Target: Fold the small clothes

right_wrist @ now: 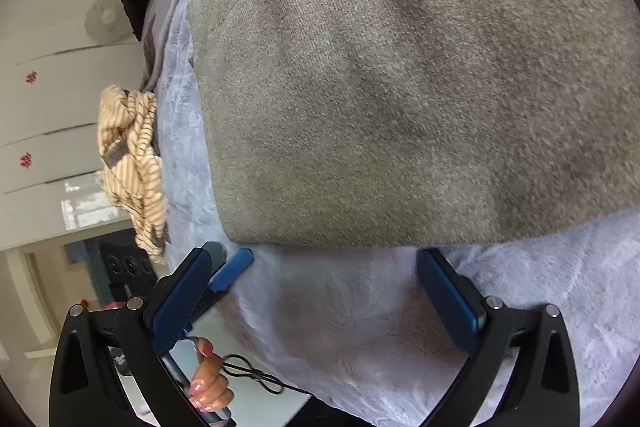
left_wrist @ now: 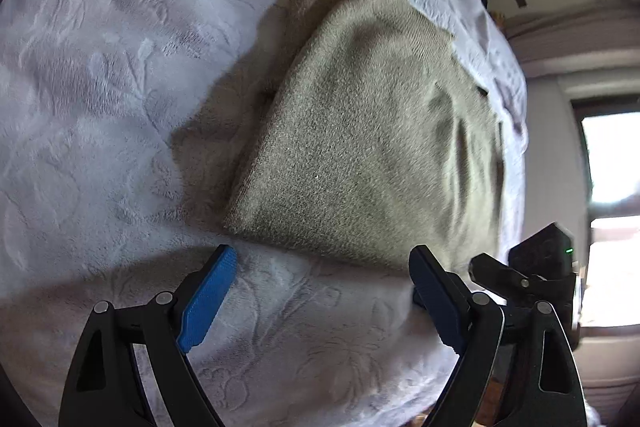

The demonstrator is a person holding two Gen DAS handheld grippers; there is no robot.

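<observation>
A grey-green knitted sweater (left_wrist: 360, 131) lies on a pale lilac plush blanket (left_wrist: 100, 87), filling the centre and right of the left wrist view and most of the upper part of the right wrist view (right_wrist: 400, 87). It looks partly folded: one layer lies over another, with a straight folded edge running diagonally through the middle of the left view. The left gripper (left_wrist: 320, 271) sits at the bottom of its frame, its blue-padded fingers spread apart and empty, just short of the sweater's near edge. The right gripper (right_wrist: 312, 279) is likewise spread wide and empty, with the near hem just beyond its fingertips. A striped cream cloth (right_wrist: 130, 163) hangs at the left edge of the right view. Judging from this, a fold is between grasps; the next move probably calls for closing both grippers on the near hem and carrying it over evenly.
</observation>
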